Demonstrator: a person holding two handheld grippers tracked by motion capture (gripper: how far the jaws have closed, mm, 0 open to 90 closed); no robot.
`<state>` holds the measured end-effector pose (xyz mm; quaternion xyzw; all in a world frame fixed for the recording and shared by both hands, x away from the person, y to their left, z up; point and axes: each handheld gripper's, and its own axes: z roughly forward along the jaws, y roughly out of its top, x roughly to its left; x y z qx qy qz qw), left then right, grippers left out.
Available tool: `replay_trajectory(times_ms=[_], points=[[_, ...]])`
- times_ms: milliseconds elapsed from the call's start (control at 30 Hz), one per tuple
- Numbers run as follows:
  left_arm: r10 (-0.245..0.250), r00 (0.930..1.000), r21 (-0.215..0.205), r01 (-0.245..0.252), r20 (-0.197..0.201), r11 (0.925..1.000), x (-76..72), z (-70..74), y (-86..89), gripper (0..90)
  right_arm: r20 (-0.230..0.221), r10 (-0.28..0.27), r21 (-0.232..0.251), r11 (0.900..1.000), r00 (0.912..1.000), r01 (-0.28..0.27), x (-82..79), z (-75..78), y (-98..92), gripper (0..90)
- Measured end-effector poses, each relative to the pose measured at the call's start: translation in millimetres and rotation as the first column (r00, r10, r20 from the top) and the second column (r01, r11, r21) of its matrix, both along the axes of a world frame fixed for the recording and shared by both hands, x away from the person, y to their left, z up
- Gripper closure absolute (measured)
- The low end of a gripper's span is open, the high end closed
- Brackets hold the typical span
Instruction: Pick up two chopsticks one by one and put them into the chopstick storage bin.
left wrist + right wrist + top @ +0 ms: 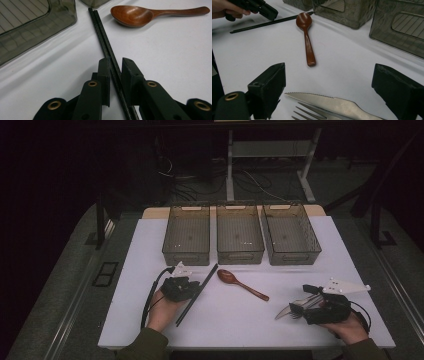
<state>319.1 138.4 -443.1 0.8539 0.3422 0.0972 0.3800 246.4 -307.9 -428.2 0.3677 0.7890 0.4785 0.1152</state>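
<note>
**Left gripper closes around the chopsticks by the spoon**

High view: the left gripper [192,287] sits on the white desk [225,320], left of the wooden spoon [242,284], across the black chopsticks [196,295]. These slant from near the spoon's bowl back toward the person. The right gripper [298,306] rests well to the right of the spoon's handle, with a knife [286,310] and a fork [299,312] at its tip.

Left gripper view: the chopsticks [110,55] run between the jaws, which stand narrow and close on either side; whether the pads already press on them I cannot tell. The spoon [140,15] lies ahead to the right.

Right gripper view: the jaws are spread wide, nothing pinched. The knife [332,102] and fork [312,112] lie between them on the desk, nearer than the spoon [306,35].
</note>
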Motion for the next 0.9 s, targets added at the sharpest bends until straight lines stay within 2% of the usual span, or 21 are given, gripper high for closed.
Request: replay_trajectory(times_ms=[367, 500, 900], points=[[0.008, 0.9999, 0.022, -0.008, -0.008, 0.9997, -0.6, -1.6, -0.1, 79.2, -0.001, -0.001, 0.000, 1.000, 1.0000, 0.001, -0.2, 0.3, -0.2, 12.2], [0.006, 1.0000, 0.051, -0.006, -0.003, 0.9987, -1.2, -2.3, -0.9, 79.7, -0.002, -0.001, 0.001, 1.000, 1.0000, 0.001, -0.4, 0.7, -0.4, 12.3], [-0.005, 1.0000, 0.076, 0.004, 0.007, 0.9971, -1.5, -1.3, 1.2, 82.6, -0.002, 0.000, 0.001, 1.000, 1.0000, 0.000, -0.4, 0.7, -0.5, 12.2]])
